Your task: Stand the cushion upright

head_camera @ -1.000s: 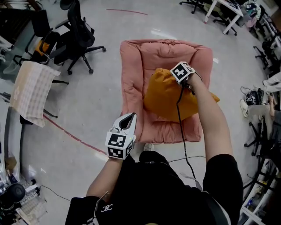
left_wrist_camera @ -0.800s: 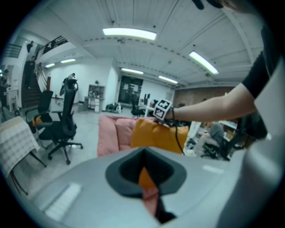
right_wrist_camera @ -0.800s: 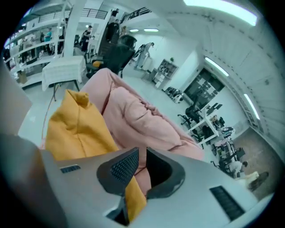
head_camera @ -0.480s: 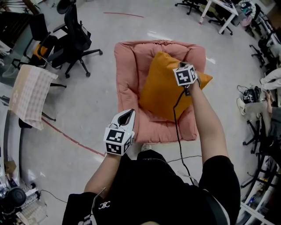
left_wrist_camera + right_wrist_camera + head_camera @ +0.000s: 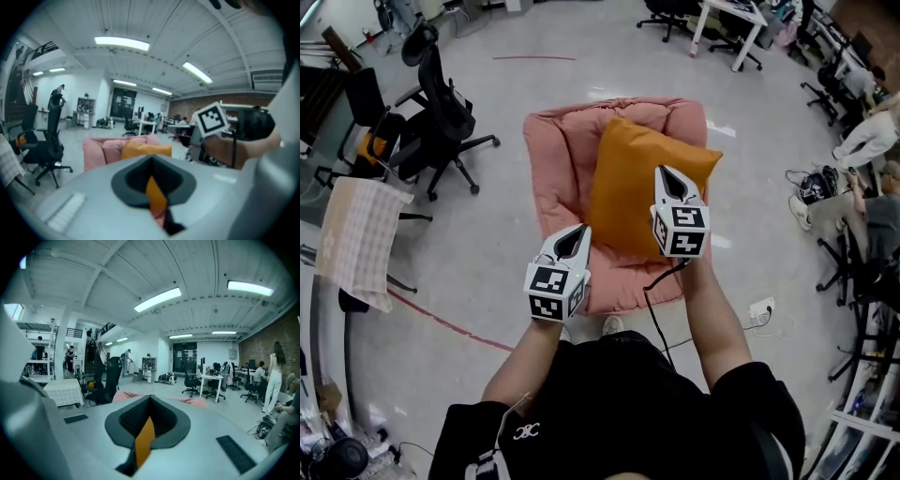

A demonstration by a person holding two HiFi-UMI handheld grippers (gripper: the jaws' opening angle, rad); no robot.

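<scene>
At the bottom of the head view, the person's black shirt fills the frame and both forearms reach up-frame. The left gripper sits left of centre over the near edge of the pink floor seat. Its jaws are clenched together with nothing between them, and it stays apart from the cushion. A black cable hangs below the right gripper, which is higher in the frame, right of centre. Its jaws are pressed tight on a pinch of the orange cushion, near that cushion's right edge, and orange fills the slit between them in the right gripper view. The cushion stands upright at frame centre, leaning on the seat's backrest. At the left edge a checked cloth hangs over a frame. A black office chair stands upper left, and a white desk is at the top.
</scene>
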